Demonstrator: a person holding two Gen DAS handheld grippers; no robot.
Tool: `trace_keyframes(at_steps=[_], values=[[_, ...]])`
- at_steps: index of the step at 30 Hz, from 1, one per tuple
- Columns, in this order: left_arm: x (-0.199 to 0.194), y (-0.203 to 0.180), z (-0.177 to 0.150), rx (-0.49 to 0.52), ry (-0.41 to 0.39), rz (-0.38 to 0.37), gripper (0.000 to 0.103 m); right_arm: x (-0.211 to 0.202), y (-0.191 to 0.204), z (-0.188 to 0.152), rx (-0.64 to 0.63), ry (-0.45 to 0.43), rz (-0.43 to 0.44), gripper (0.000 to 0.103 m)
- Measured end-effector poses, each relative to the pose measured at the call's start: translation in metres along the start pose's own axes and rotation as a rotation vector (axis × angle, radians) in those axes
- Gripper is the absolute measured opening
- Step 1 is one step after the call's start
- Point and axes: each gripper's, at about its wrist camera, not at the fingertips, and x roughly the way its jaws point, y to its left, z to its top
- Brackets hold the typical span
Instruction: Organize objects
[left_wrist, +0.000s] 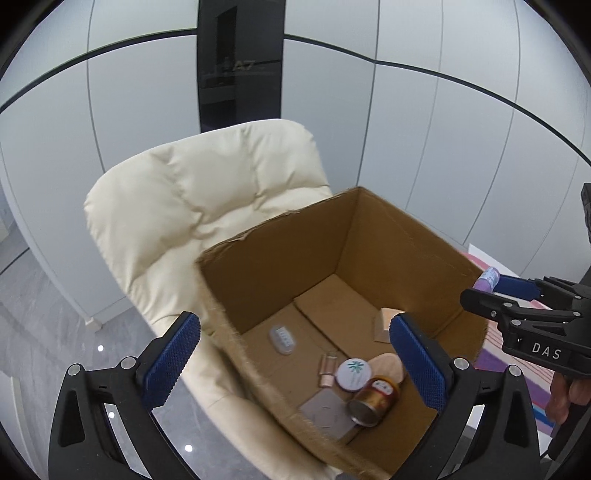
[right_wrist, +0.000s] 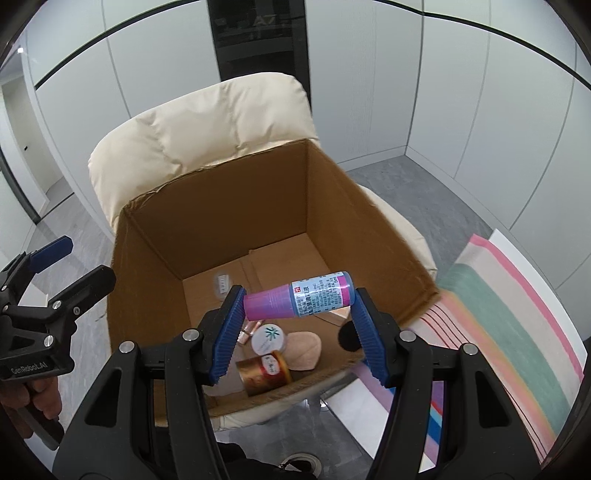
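We are holding a pink bottle (right_wrist: 301, 297) clamped lengthwise in our right gripper (right_wrist: 295, 325) above the cardboard box (right_wrist: 236, 221). Our left gripper (left_wrist: 295, 365) is hanging wide apart, empty. We should be lowering it before releasing.

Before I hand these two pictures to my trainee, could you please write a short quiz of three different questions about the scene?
1. True or false: the left tongs are holding an object.
2. What do the right tongs grip? A) a gold can B) a purple bottle with a blue label C) a white round jar
3. Fill in: the cardboard box rests on a cream ____.

Key:
1. False; they are open and empty.
2. B; the purple bottle lies crosswise between the pads, above the box. The gold can and the white round jar lie inside the box.
3. Chair.
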Motion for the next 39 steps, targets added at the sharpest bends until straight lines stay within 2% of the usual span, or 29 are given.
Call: trace_keyframes(at_steps=[2, 4, 6, 10, 19, 23, 30, 39], values=[[-0.001, 0.006, 0.000, -0.013, 0.005, 0.007, 0.103, 0.001, 0.008, 0.001, -0.014, -0.011, -0.001, 0.062], [-0.001, 0.008, 0.001, -0.018, 0.008, 0.001, 0.103, 0.001, 0.013, 0.001, -0.030, -0.019, 0.002, 0.072], [-0.003, 0.008, 0.003, -0.012, -0.004, 0.012, 0.103, -0.001, 0.016, 0.000, -0.034, -0.036, -0.008, 0.091], [0.000, 0.005, 0.005, -0.012, 0.001, 0.003, 0.103, -0.006, 0.012, -0.002, -0.033, -0.055, -0.054, 0.102], [0.014, -0.032, 0.014, 0.023, 0.008, -0.018, 0.103, -0.022, -0.023, -0.008, 0.014, -0.068, -0.114, 0.103], [0.020, -0.061, 0.017, 0.053, 0.014, -0.053, 0.103, -0.029, -0.047, -0.015, 0.060, -0.062, -0.131, 0.103], [0.029, -0.115, 0.019, 0.107, 0.024, -0.099, 0.103, -0.044, -0.100, -0.034, 0.153, -0.048, -0.213, 0.103], [0.025, -0.194, 0.021, 0.196, 0.007, -0.169, 0.103, -0.081, -0.160, -0.068, 0.248, -0.061, -0.280, 0.103]])
